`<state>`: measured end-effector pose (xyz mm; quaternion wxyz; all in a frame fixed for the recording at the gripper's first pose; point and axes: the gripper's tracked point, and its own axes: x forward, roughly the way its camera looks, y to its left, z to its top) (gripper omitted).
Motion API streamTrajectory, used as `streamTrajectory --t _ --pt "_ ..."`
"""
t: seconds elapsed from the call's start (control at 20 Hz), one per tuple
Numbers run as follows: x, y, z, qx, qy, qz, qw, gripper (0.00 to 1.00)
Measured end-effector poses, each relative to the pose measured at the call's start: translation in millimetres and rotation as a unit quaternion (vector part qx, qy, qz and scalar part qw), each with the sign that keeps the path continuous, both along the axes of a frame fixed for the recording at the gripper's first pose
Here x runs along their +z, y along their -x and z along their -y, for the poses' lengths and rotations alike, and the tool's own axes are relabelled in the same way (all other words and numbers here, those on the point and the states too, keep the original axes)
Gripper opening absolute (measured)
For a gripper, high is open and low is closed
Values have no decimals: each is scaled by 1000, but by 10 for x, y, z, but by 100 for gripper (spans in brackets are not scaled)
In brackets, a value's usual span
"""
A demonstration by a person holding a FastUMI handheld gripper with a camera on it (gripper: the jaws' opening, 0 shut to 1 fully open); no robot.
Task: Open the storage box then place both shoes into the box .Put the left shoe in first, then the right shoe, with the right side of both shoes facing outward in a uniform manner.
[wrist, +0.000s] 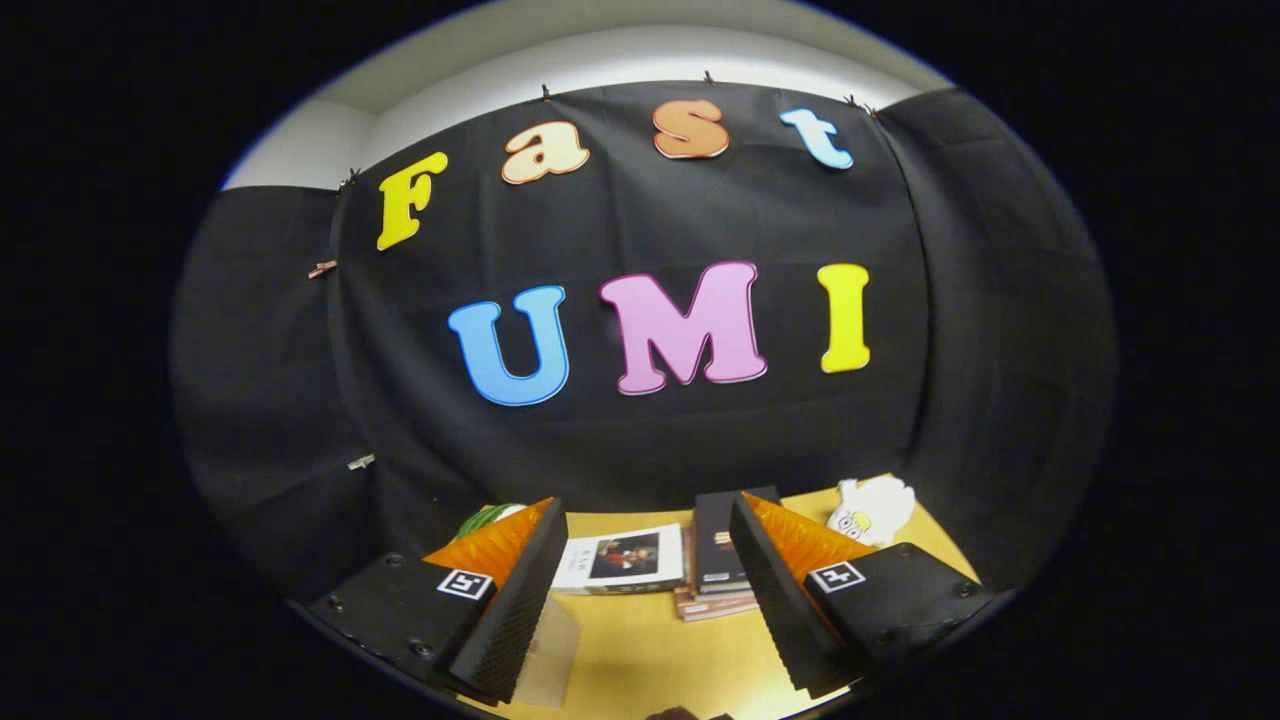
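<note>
Smooth wooden table; glossy paper books; possibly plush toy.

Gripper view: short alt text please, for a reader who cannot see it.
The gripper is open and holds nothing, raised over a wooden table. Beyond its fingers lie books, a white plush toy and something green, before the booth's black cloth wall.

Single fisheye camera rides on the gripper, looking forward along its two fingers, which stand spread apart at the bottom of the view. It sits low over the table, tilted up toward the cloth wall facing it. Books lie near, just beyond the fingertips; the wall stands farther back.
</note>
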<state>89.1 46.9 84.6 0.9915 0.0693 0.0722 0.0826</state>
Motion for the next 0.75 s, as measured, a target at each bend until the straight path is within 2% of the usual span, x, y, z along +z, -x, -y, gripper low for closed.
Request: streamTrajectory --t 0.3,0.35,0.55,0.75 --pt "-72 109 603 -46 92 64 993 98" --pt "-86 113 672 -57 91 67 992 98" --pt "-108 106 720 -61 47 63 995 98" --pt "-48 9 809 -72 61 74 993 98"
